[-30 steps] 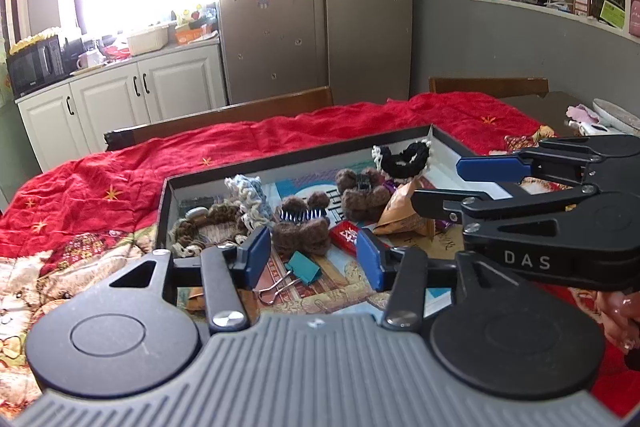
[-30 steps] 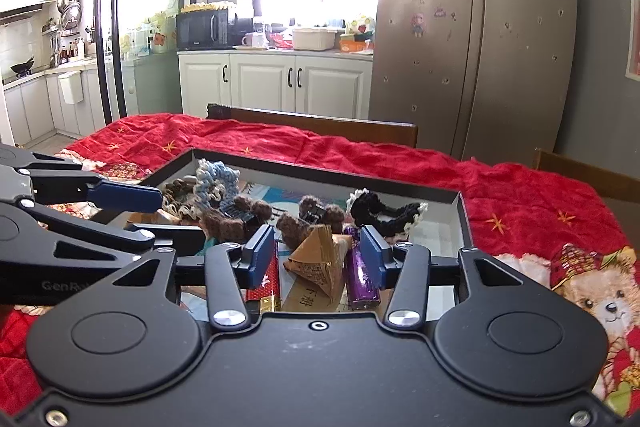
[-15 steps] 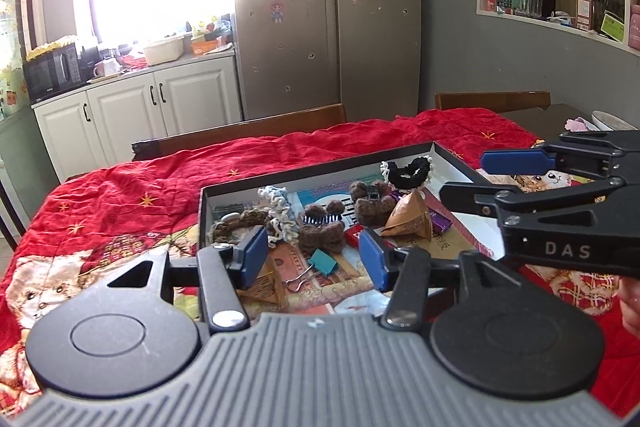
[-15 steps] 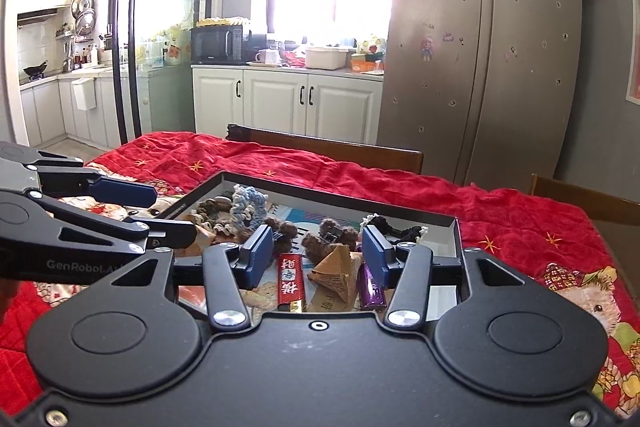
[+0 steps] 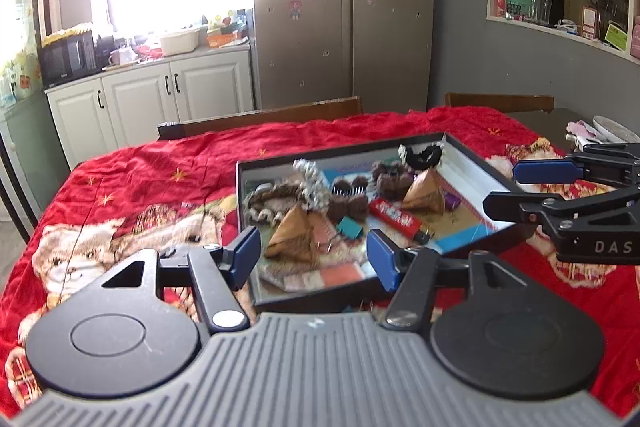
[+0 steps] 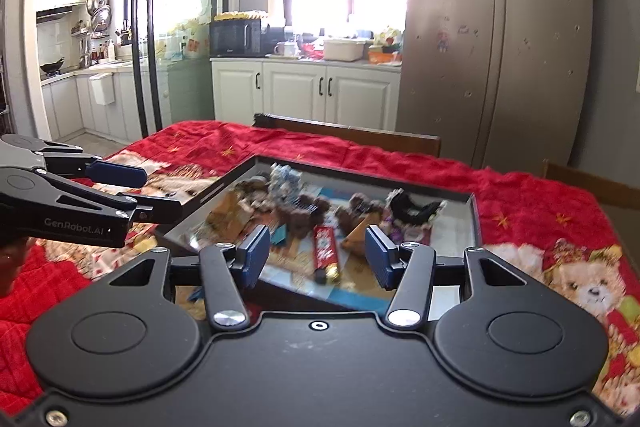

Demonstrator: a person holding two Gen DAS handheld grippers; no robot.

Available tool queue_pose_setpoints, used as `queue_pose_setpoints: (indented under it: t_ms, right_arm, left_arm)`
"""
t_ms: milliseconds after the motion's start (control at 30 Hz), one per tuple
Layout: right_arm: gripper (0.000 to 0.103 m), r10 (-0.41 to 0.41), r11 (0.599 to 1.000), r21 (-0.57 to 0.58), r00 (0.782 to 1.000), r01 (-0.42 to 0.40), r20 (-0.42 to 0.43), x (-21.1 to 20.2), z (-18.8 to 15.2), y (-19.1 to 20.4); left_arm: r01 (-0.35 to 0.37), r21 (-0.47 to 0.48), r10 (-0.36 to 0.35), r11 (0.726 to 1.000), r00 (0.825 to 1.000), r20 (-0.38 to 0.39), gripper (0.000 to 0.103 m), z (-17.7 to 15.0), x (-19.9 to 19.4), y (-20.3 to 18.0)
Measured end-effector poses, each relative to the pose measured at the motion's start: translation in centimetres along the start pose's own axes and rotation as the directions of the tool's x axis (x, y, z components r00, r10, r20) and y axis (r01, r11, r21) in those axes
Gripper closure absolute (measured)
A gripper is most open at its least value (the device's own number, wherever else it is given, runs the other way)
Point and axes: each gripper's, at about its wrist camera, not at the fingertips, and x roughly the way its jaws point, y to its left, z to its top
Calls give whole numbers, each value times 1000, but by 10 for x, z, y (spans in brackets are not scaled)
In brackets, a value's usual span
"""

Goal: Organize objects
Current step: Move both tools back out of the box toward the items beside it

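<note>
A black tray [image 5: 340, 151] lies on the red blanket with several small things in it: two brown triangular packets [image 5: 294, 235], a red snack bar [image 5: 394, 219], a teal binder clip [image 5: 350, 227], brown fuzzy hair clips [image 5: 352, 203] and a black scrunchie [image 5: 420, 155]. My left gripper [image 5: 314, 259] hovers over the tray's near edge; its jaws are opening, with nothing between them. From the right, my right gripper [image 5: 502, 189] hangs above the tray's right rim. In its own view the right gripper [image 6: 318, 255] stands open and empty before the tray [image 6: 360, 173], the snack bar [image 6: 325, 247] lying beyond it. The left gripper [image 6: 160, 191] shows at the left.
A red blanket with bear pictures [image 5: 160, 187] covers the table. Wooden chair backs [image 5: 260, 117] stand at the far edge, with a grey fridge [image 5: 344, 7] and white cabinets [image 5: 172, 95] behind. A plate [image 5: 612, 129] sits at the table's right end.
Both grippers have drawn back and risen from the tray, which now looks smaller and farther off. The left jaws have spread wider. Nothing was picked up.
</note>
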Motion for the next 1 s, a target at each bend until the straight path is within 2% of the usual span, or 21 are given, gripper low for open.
queue_pose_setpoints:
  t_ms: [233,633,833,1000]
  right_arm:
    - [53,48,999,14,998,-47,-44,13,-23,15]
    - [63,85,996,2,988,-86,-128,51,-49,40]
    - [71,115,993,29,977,-111,-182,71,-60,36]
    - [86,121,993,31,975,-117,-187,72,-62,35]
  left_arm:
    - [18,-38,-20,999,999,-50,31,-25,7,7]
    - [50,-78,-57,996,994,-92,31,-46,23,5]
    - [63,-82,-71,995,992,-102,31,-51,31,2]
    - [69,-76,-78,995,991,-113,31,-53,38,-4]
